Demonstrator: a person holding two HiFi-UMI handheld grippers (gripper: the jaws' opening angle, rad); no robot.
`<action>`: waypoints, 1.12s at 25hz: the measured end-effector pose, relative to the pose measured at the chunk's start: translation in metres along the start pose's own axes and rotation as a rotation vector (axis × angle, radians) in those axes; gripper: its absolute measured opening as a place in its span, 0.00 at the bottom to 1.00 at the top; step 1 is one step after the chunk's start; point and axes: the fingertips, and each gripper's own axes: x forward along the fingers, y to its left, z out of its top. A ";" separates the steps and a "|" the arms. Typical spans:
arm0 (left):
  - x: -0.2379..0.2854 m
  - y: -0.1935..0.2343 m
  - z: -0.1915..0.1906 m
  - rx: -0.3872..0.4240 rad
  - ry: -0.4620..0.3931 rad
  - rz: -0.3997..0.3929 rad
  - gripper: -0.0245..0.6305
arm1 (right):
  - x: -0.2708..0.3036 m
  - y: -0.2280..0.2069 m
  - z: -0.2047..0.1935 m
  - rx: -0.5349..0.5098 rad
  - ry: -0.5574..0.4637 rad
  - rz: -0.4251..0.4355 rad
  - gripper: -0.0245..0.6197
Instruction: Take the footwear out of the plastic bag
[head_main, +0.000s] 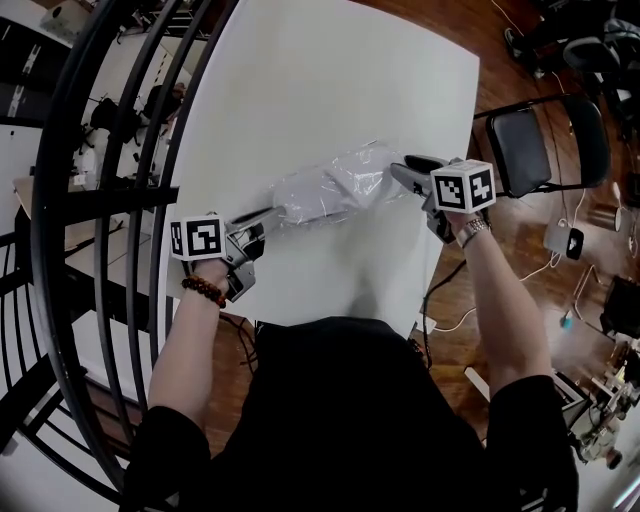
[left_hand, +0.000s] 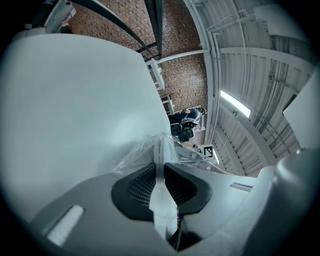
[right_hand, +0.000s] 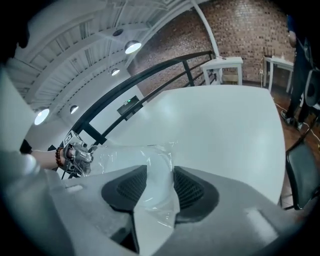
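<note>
The footwear (head_main: 352, 176) is the hard part from where I sit: all I get is one pale bulk showing through the crinkled film, and I cannot say whether it is a single piece or a pair. It sits inside the one clear plastic bag (head_main: 325, 190), which lies stretched across the white tabletop (head_main: 330, 80) near the edge closest to me. The left gripper (left_hand: 160, 170) has its jaws nearly together, pinching a thin fold of the bag's end. The right gripper (right_hand: 160, 177) has its jaws wider, clamped on the bag's other end, with the film and the pale contents filling the gap from pad to pad. My own torso hides the near table edge in the head view. One black chair (head_main: 540, 150) stands right of the table, and a black railing (head_main: 120, 150) curves past on the left.
</note>
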 end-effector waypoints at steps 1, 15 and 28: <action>0.000 0.000 0.001 0.000 -0.003 0.001 0.15 | 0.000 0.000 0.000 -0.006 -0.002 -0.003 0.28; -0.002 -0.009 0.006 0.006 -0.035 -0.016 0.15 | -0.019 -0.006 -0.002 -0.024 -0.058 -0.067 0.18; -0.009 -0.010 0.008 0.012 -0.069 -0.007 0.15 | -0.035 -0.026 0.005 0.047 -0.118 -0.153 0.09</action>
